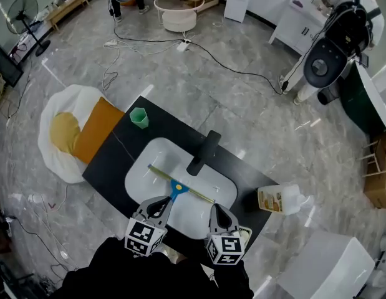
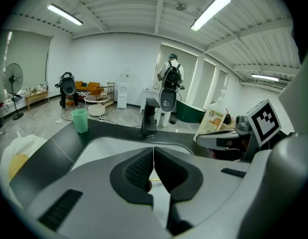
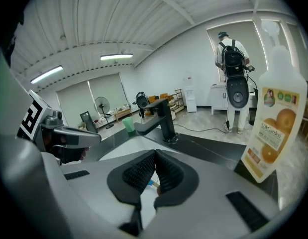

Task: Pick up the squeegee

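Observation:
The squeegee (image 1: pixel 178 186) has a yellow blade and a blue handle. It lies slantwise in the white sink (image 1: pixel 139 173), which is set in a black counter below the black faucet (image 1: pixel 204 153). My left gripper (image 1: pixel 160 203) (image 2: pixel 154 151) hangs over the sink's near rim, just short of the blue handle, with its jaws shut and nothing between them. My right gripper (image 1: pixel 219 209) (image 3: pixel 155 156) is to its right over the same rim, its pads together and empty. A bit of the blue squeegee (image 3: pixel 151 182) shows below the right pads.
A green cup (image 1: pixel 139 118) stands on the counter's far left corner. An orange-labelled bottle (image 1: pixel 280 199) (image 3: pixel 273 128) sits at the right end. A white bag with yellow and orange contents (image 1: pixel 68 132) lies left of the counter. A person (image 1: pixel 342 30) stands at the far right, and cables cross the floor.

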`<move>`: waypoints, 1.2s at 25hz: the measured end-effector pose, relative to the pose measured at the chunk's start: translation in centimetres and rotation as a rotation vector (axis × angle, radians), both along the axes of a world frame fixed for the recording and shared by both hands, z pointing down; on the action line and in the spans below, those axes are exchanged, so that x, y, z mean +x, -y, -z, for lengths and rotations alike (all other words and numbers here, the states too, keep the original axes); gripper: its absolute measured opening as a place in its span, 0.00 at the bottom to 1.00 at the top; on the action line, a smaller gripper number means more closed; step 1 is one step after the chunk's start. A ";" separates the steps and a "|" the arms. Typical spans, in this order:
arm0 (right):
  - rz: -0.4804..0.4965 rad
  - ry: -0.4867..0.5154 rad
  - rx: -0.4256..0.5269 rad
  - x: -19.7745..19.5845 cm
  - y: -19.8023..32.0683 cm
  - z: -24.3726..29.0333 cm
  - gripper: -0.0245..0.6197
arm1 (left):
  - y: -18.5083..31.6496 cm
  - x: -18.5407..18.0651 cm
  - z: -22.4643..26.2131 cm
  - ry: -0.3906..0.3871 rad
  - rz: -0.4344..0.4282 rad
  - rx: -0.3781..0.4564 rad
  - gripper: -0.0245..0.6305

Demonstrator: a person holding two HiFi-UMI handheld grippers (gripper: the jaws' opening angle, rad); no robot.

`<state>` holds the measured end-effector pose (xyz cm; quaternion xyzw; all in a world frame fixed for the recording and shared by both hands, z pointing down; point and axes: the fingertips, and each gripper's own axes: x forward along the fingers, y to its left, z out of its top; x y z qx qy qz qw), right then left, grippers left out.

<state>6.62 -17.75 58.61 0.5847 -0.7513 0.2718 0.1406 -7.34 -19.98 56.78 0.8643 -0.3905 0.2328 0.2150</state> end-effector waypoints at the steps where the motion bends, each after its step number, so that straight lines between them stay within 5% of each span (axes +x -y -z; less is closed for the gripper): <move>1: 0.000 0.003 -0.011 0.1 0.6 -0.8 0.06 | 0.5 0.2 -0.8 0.007 -0.003 -0.010 0.07; 13: -0.014 0.029 -0.103 0.5 3.2 -6.2 0.06 | 2.4 0.3 -11.3 0.106 -0.007 -0.215 0.09; 15: -0.016 0.030 -0.110 0.6 3.3 -6.6 0.06 | 2.5 0.5 -12.7 0.114 -0.014 -0.249 0.24; 19: -0.016 0.030 -0.121 0.8 3.4 -7.1 0.06 | 2.6 0.9 -14.9 0.137 -0.026 -0.306 0.33; 30: -0.020 0.043 -0.149 1.6 4.7 -8.5 0.06 | 2.7 0.9 -20.6 0.234 -0.028 -0.439 0.40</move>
